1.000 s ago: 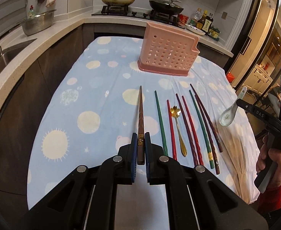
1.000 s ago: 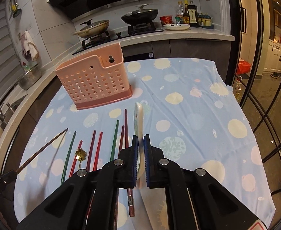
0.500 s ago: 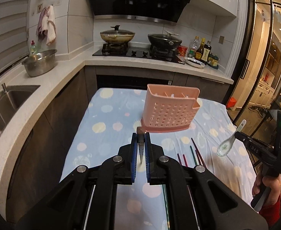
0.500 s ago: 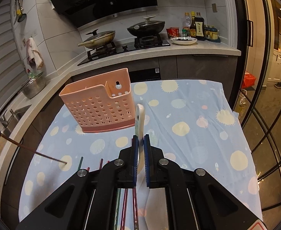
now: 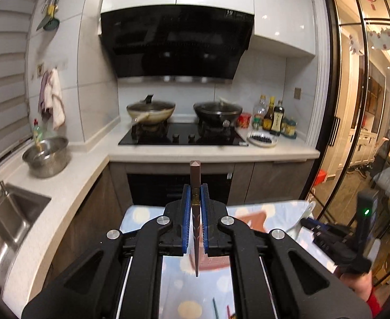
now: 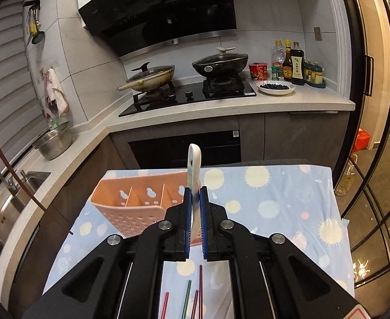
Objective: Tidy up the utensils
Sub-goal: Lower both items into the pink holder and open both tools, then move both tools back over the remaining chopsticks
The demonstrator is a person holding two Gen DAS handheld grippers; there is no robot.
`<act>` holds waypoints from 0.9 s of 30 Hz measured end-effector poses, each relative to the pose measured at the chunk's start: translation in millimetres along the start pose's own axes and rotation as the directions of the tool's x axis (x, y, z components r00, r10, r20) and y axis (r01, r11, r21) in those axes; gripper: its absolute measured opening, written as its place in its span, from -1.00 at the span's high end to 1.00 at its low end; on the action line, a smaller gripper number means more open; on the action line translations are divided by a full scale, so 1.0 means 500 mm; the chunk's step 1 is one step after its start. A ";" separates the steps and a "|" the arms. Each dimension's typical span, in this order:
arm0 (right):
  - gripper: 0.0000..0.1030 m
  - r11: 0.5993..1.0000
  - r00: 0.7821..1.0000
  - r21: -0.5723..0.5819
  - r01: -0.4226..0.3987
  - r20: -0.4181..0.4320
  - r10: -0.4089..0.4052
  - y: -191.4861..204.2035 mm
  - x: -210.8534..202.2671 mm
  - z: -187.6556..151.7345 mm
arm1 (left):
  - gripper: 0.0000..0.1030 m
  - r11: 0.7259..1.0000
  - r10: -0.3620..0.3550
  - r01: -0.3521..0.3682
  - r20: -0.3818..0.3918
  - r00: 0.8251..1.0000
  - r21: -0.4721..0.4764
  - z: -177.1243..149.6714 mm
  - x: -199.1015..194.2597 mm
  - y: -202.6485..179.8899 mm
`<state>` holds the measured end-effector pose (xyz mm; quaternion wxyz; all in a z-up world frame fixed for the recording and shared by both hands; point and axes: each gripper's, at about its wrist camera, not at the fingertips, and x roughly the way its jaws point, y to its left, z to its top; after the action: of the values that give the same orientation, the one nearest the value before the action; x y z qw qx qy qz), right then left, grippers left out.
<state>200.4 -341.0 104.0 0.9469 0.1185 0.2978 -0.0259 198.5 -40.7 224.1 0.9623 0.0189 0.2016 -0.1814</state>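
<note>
Left gripper point(image 5: 195, 212) and right gripper point(image 6: 195, 212) both raised, fingers clamped on slender utensils

The rack point(image 6: 131, 207) looks like matt pink plastic pierced with holes, standing on a soft printed cloth point(image 6: 282, 207). The spoon point(image 6: 194, 170) is glossy white, like glazed ceramic; the chopstick point(image 5: 195, 186) is smooth brown. Far left, the bowl point(image 6: 54, 143) is shiny metal.
</note>
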 end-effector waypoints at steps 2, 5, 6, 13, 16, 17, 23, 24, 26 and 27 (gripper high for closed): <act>0.88 1.000 1.000 0.000 -0.006 0.001 0.006 0.005 0.020 0.023 | 0.86 1.000 -0.003 0.003 0.023 1.000 0.000 0.036 0.016 -0.010; 0.88 1.000 1.000 0.005 -0.011 -0.004 0.011 0.008 0.050 0.052 | 0.86 1.000 -0.007 0.007 0.049 0.999 0.003 0.075 0.043 -0.023; 0.88 1.000 1.000 0.005 -0.010 -0.007 0.010 0.009 0.060 0.058 | 0.86 1.000 -0.009 0.009 0.055 0.998 0.002 0.084 0.051 -0.026; 0.88 1.000 0.999 0.001 -0.008 -0.046 0.008 0.015 0.127 0.064 | 0.86 1.000 -0.023 0.023 0.014 1.000 -0.010 0.099 0.128 -0.034; 0.88 1.000 0.997 0.005 -0.007 -0.076 0.007 0.012 0.157 0.055 | 0.86 1.000 -0.026 0.025 -0.033 0.999 -0.019 0.082 0.165 -0.031; 0.88 1.000 0.996 0.007 -0.008 -0.086 0.008 0.010 0.165 0.052 | 0.86 1.000 -0.023 0.022 -0.048 0.999 -0.020 0.075 0.177 -0.030; 0.64 1.000 0.995 0.005 0.008 -0.104 -0.007 0.010 0.186 0.034 | 0.74 1.000 0.006 -0.009 -0.111 0.994 -0.024 0.025 0.222 -0.025; 0.56 1.000 0.996 0.006 0.011 -0.091 -0.010 0.009 0.179 0.031 | 0.47 0.999 0.015 -0.018 -0.117 0.993 -0.026 0.017 0.223 -0.024; 0.31 1.000 0.998 0.014 0.016 -0.068 -0.015 0.004 0.160 0.026 | 0.12 0.999 0.032 -0.036 -0.119 0.992 -0.037 -0.002 0.224 -0.016; 0.30 1.000 0.998 0.018 0.016 -0.062 -0.014 0.002 0.151 0.022 | 0.10 0.998 0.042 -0.047 -0.121 0.992 -0.037 -0.010 0.222 -0.013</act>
<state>268.6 -341.1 70.1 0.9358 0.1256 0.3277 -0.0320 289.2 -83.9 175.8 0.9524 0.0151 0.2623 -0.1544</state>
